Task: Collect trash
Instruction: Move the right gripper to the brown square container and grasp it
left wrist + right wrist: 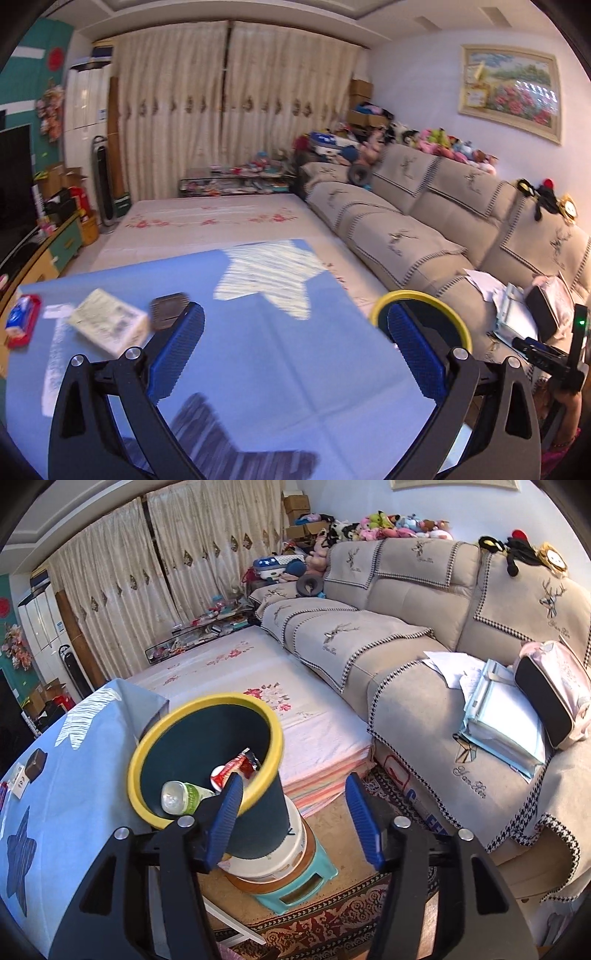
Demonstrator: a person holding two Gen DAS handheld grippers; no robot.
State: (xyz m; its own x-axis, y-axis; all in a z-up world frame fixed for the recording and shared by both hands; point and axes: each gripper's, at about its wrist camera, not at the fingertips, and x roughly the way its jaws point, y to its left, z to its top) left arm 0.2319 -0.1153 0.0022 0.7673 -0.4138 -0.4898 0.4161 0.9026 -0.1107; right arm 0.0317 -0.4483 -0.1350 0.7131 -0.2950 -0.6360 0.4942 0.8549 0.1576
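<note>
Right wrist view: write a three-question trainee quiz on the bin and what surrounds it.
1. True or false: the yellow-rimmed bin is empty.
2. Which item lies inside the bin? A) a plastic bottle B) a shoe C) a book
3. Fill in: the right tongs hold ____.

Key
1. False: a bottle and a red wrapper lie inside.
2. A
3. Nothing; the jaws stand apart, with only the bin's side and the floor seen between them.
</note>
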